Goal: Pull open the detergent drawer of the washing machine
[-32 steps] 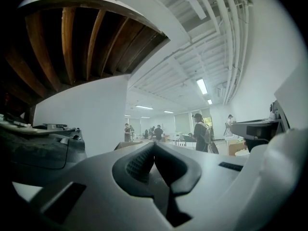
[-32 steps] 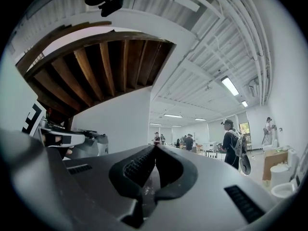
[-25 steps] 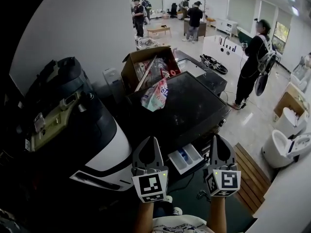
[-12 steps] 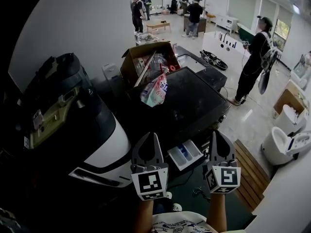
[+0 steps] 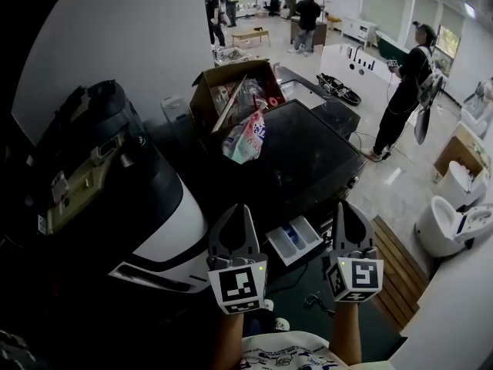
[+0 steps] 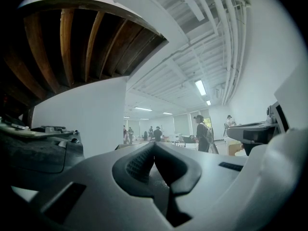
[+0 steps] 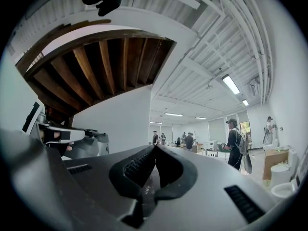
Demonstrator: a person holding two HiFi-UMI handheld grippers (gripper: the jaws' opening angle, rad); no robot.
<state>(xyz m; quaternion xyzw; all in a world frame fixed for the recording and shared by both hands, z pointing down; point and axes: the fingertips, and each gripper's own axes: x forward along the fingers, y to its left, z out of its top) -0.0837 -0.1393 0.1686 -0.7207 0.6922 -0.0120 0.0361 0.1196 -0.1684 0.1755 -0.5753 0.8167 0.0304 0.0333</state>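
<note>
Between the two grippers, at the near front of the dark washing machine (image 5: 308, 168), the detergent drawer (image 5: 294, 240) was recorded as pulled out, its compartments exposed. Left gripper (image 5: 238, 220) and right gripper (image 5: 344, 216): jaws pressed together, nothing held. The pull was judged done; nothing was seen left.

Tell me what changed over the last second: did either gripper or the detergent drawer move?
Nothing in the task visibly changed. The left gripper and right gripper stay shut and empty in front of the washing machine, and the detergent drawer stays pulled out, untouched. Only the head view drifts slightly.
</note>
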